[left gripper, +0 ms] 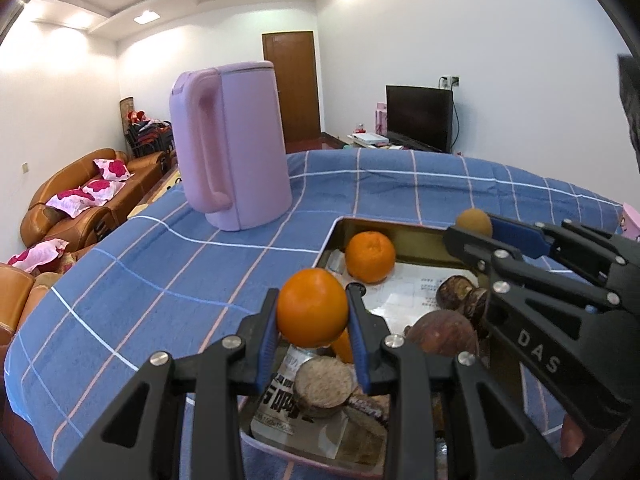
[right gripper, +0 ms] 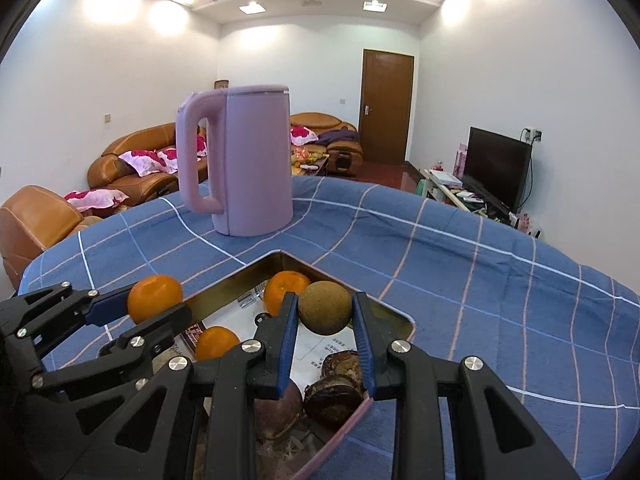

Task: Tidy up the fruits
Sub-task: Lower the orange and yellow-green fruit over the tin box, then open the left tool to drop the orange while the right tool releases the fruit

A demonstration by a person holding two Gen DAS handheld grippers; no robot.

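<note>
The left tongs point(left gripper: 313, 314) are clenched on an orange point(left gripper: 312, 307), its blue pads pressing either side of the fruit and holding it up above the near end of a metal tray point(left gripper: 394, 229). The right tongs point(right gripper: 325, 314) grasp a round brown fruit point(right gripper: 325, 307) the same way, also lifted over the tray. From the left wrist view the right tongs reach in from the right side, with the brown fruit showing at their tip above the tray's far rim.

Inside the tray, on printed paper, a second orange point(left gripper: 370, 256) sits near the far corner, and a third orange point(right gripper: 216, 342) lies lower, partly hidden behind the tongs. Several dark brown, rough-skinned pieces point(left gripper: 460, 296) lie toward the right and near side; what they are I cannot tell.

The tray rests on a tabletop covered with a blue checked cloth point(left gripper: 160, 272). Beyond the tray, apart from it, a lilac kettle point(left gripper: 232, 148) stands upright with its handle turned left. Further back are brown leather sofas point(left gripper: 80, 196) with floral cushions, a dark television point(left gripper: 418, 116) and a wooden door point(left gripper: 292, 84)
</note>
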